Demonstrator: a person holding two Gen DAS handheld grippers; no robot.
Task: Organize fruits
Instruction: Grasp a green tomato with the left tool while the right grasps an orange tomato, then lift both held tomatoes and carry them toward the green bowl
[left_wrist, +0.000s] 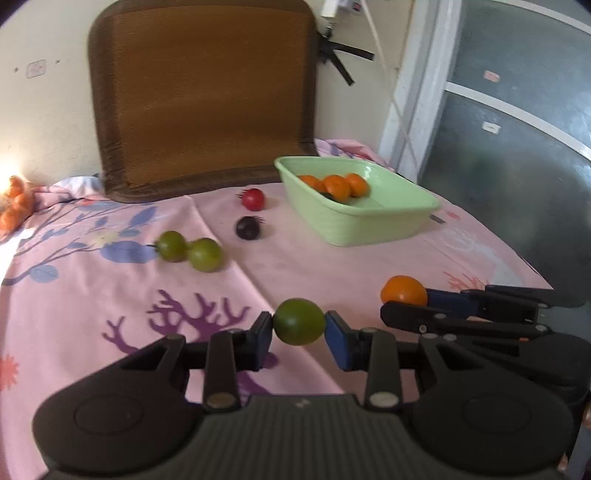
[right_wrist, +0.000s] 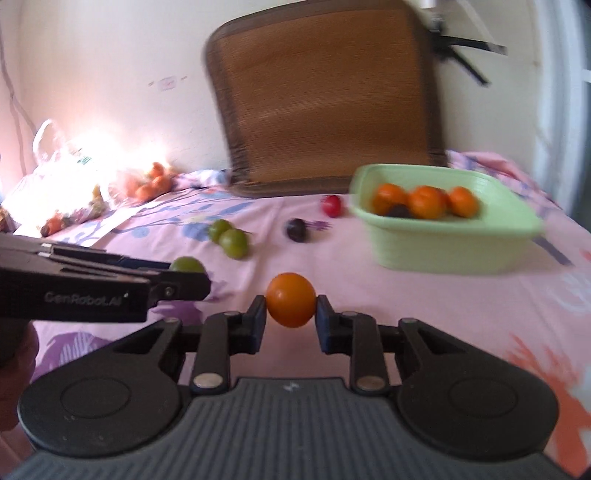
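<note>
My left gripper (left_wrist: 299, 326) is shut on a green fruit (left_wrist: 298, 321) above the pink cloth. My right gripper (right_wrist: 291, 314) is shut on an orange fruit (right_wrist: 291, 300); it shows in the left wrist view (left_wrist: 403, 290) to the right of the left gripper. The left gripper with its green fruit (right_wrist: 186, 265) shows at the left of the right wrist view. A light green basin (left_wrist: 369, 216) holds three oranges (left_wrist: 336, 185) and a dark fruit (right_wrist: 398, 211). Two green fruits (left_wrist: 188, 251), a dark plum (left_wrist: 248, 228) and a red fruit (left_wrist: 253, 199) lie on the cloth.
A brown woven mat (left_wrist: 207, 96) leans on the wall behind the table. A plastic bag with oranges (right_wrist: 147, 182) lies at the far left. The table edge drops off on the right, beside a glass door (left_wrist: 517, 147).
</note>
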